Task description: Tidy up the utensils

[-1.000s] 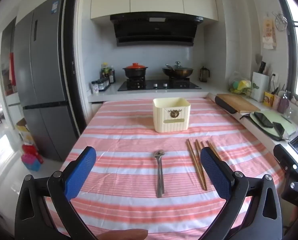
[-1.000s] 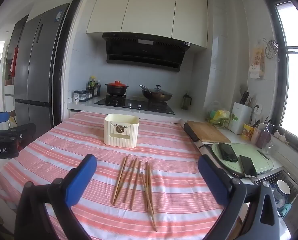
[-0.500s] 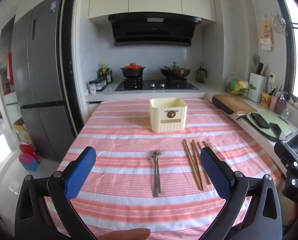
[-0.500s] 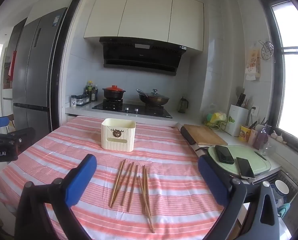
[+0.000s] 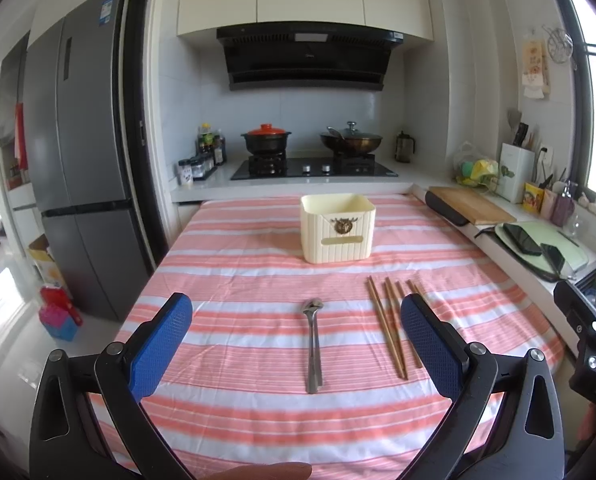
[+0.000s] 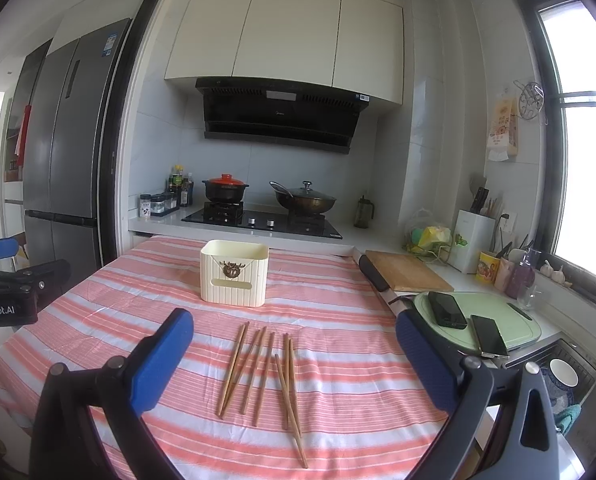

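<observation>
Hovering above the near edge of the desk (image 5: 225,240), the left gripper (image 5: 295,336) has its two blue pads spread wide with nothing between them. Ahead of it one metal spoon (image 5: 313,344) lies flat on the pink-and-white striped cloth, bowl end pointing away toward the far side. Just to the right of the spoon, partly hidden by the right-hand pad in this view, lies the group of wooden chopsticks (image 6: 263,376).

The right gripper (image 6: 293,344) is likewise held wide apart and empty, hanging over those chopsticks. From its camera about six or seven sticks can be counted: two crossing at their near ends on the left, two roughly parallel in the middle, and two or three overlapping on the right, one of them reaching closest to the camera. The exact number in that right-hand bunch is hard to tell.

One cream ribbed utensil holder (image 5: 338,227) stands upright beyond the utensils, near the middle of the far half of the desk, well apart from both spoon and chopsticks; nothing shows above its rim.

On the counter to the right, two dark phones (image 6: 466,320) rest on a pale green board (image 6: 522,316), beside one wooden cutting board (image 6: 406,274). Two pots (image 5: 310,142) sit on the stove behind.
</observation>
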A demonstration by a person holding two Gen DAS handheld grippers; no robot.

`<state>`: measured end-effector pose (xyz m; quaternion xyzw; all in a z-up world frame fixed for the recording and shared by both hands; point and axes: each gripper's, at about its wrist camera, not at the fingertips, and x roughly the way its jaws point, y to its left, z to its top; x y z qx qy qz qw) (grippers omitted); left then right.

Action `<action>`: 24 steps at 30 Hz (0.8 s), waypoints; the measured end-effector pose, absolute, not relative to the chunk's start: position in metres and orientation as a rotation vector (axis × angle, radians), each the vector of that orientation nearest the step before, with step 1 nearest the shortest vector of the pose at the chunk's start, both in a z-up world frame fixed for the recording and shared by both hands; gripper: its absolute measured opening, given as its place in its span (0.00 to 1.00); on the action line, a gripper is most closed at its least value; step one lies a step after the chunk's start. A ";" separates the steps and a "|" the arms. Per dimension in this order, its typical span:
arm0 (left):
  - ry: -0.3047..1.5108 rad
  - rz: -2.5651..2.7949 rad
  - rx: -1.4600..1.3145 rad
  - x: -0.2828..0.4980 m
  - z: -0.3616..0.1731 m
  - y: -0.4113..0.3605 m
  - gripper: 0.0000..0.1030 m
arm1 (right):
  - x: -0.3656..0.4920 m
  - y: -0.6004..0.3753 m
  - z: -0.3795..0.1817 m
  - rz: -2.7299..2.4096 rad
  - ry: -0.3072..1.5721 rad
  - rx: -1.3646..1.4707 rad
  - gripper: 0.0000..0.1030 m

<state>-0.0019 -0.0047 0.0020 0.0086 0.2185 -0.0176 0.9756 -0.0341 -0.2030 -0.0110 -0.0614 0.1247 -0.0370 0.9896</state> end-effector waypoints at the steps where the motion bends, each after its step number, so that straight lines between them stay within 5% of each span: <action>1: 0.442 -0.036 0.018 -0.002 0.001 -0.005 1.00 | -0.034 -0.203 -0.011 -0.075 0.251 -0.122 1.00; 24: 0.444 -0.040 0.018 0.000 0.001 -0.006 1.00 | -0.035 -0.208 -0.015 -0.079 0.250 -0.114 1.00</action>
